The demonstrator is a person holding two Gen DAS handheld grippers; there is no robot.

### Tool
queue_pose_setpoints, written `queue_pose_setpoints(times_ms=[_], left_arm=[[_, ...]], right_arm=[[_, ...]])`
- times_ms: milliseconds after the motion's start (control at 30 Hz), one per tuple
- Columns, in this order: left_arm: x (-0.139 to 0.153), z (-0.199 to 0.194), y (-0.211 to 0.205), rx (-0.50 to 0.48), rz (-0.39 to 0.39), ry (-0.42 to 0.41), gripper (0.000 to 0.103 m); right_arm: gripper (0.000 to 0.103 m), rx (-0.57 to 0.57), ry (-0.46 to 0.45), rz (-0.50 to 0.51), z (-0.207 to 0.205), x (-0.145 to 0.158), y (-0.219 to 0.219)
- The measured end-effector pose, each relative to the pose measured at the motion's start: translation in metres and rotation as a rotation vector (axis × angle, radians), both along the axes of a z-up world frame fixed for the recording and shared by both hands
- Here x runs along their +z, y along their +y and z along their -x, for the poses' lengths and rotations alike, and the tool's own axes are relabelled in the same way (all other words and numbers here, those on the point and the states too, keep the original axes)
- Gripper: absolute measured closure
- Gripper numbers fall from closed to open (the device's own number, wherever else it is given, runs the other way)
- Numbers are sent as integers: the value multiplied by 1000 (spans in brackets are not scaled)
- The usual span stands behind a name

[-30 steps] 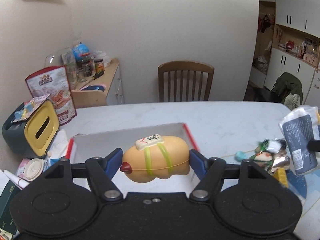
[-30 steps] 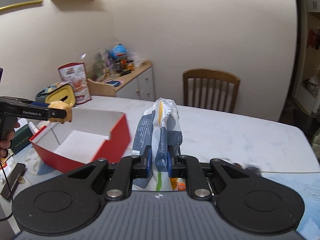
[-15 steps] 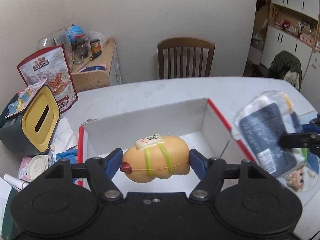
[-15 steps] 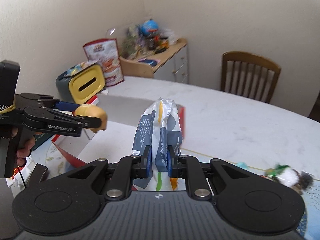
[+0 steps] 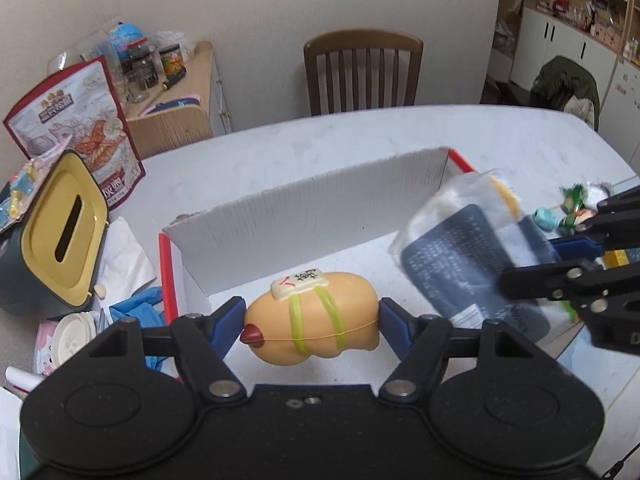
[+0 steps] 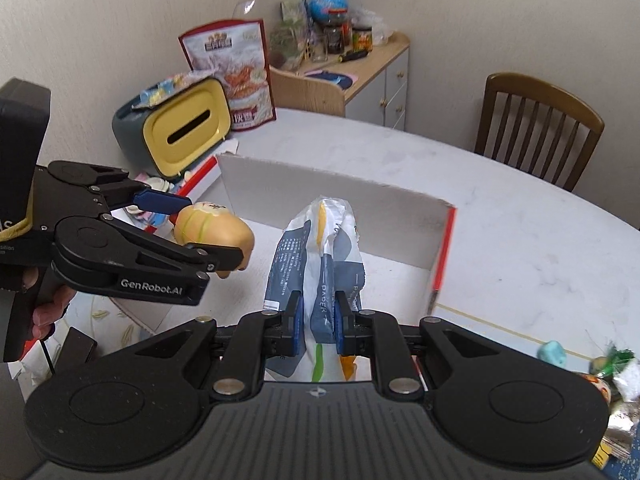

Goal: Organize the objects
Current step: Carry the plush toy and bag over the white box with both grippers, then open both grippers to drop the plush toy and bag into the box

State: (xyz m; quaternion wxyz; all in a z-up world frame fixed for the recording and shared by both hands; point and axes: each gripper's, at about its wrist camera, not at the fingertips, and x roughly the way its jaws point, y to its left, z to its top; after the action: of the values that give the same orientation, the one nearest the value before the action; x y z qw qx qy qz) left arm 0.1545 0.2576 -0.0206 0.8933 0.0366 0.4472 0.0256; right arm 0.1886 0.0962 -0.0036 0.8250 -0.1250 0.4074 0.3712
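Both grippers (image 5: 312,322) (image 6: 316,322) now above box (image 5: 304,216).

the toy (image 5: 312,320) looks like smooth, softly shiny rubber; the packet (image 6: 320,264) crinkly glossy plastic; the box (image 5: 320,216) matt cardboard (corrugated inside); the counter (image 5: 360,140) matt.

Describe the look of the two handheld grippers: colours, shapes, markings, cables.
Both are matte black plastic with two round discs at the base, scissor-like linkage arms with silver pivot screws, and blue pads on the fingers. The left gripper carries white "GenRobot.AI" lettering on its side, a boxy black handle and a thin black cable hanging below. The right gripper has a ribbed grey base plate.
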Motion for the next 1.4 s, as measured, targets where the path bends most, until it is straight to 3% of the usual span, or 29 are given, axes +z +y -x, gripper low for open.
queue_pose_setpoints(times_ms=[667, 1067, 1267, 1400], left_arm=[[-65, -37, 3, -98, 1, 273, 32], [-71, -43, 12, -87, 43, 311, 30], [-68, -40, 13, -96, 62, 306, 24], [-60, -35, 13, -99, 82, 286, 23]], right_arm=[[88, -51, 106, 181, -14, -78, 41], [88, -61, 130, 193, -14, -86, 45], [87, -61, 129, 170, -13, -82, 44], [79, -50, 140, 161, -10, -79, 44]])
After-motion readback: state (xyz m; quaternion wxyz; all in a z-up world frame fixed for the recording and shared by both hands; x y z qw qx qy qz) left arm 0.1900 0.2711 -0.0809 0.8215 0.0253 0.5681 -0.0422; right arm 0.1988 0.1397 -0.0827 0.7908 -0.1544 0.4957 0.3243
